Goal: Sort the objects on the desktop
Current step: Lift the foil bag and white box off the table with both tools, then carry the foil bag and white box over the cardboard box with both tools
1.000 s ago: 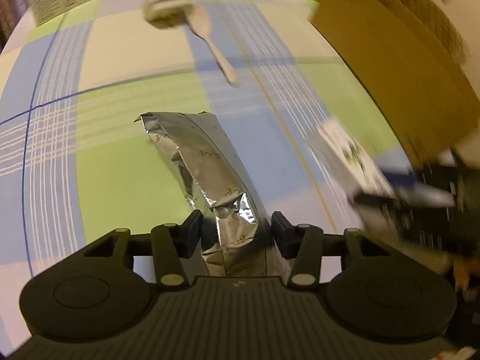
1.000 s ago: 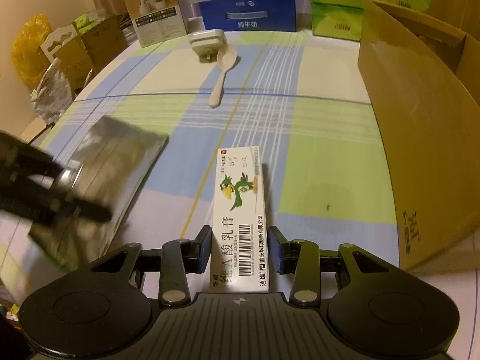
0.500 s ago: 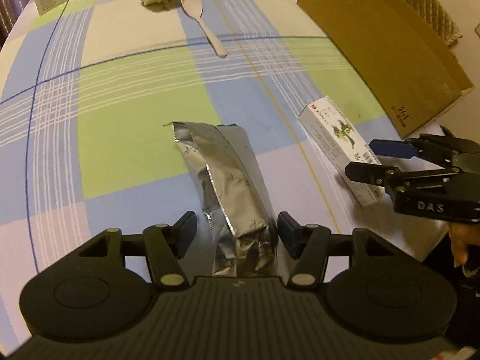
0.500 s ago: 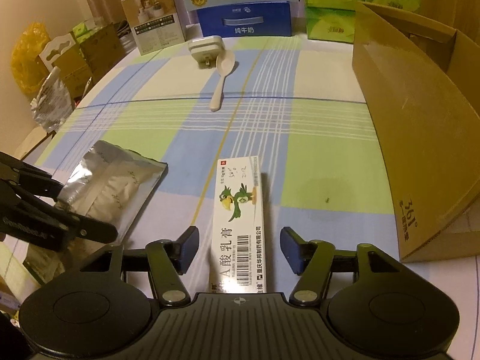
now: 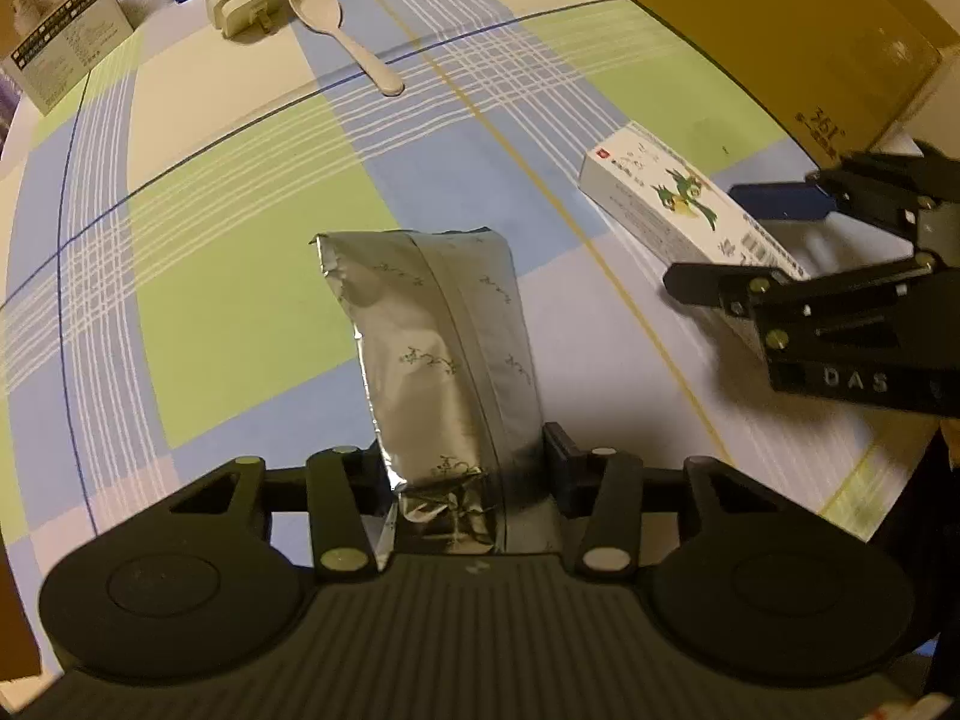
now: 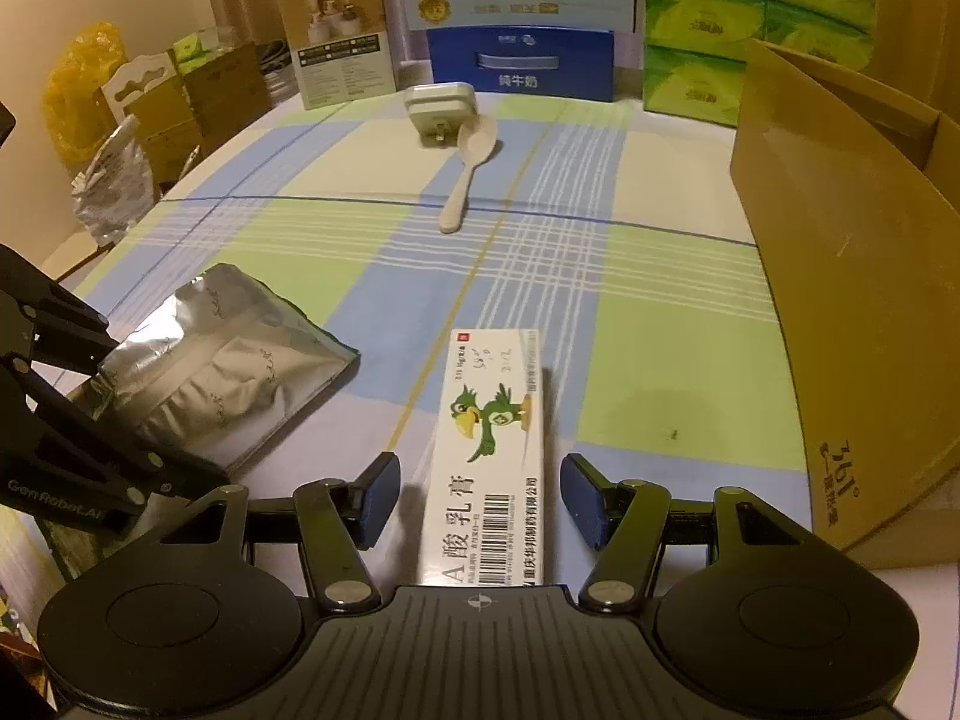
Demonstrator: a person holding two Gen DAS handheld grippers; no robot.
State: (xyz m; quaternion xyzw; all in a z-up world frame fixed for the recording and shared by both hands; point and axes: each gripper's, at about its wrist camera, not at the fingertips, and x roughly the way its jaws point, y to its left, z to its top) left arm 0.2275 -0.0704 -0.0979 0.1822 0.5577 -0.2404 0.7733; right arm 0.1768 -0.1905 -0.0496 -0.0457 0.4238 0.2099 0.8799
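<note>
Here, foil pouch [image 5: 444, 360] between left fingers [image 5: 555, 450], ointment box [image 6: 492, 456] between right fingers [image 6: 378, 498]

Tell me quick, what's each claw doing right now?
Left gripper: open around the foil pouch, not clamping.
Right gripper: open, the ointment box between its fingers.

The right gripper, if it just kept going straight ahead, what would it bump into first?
The right gripper is open around the white ointment box, so it meets that first. Beyond it lies bare tablecloth, though depth is hard to judge.
</note>
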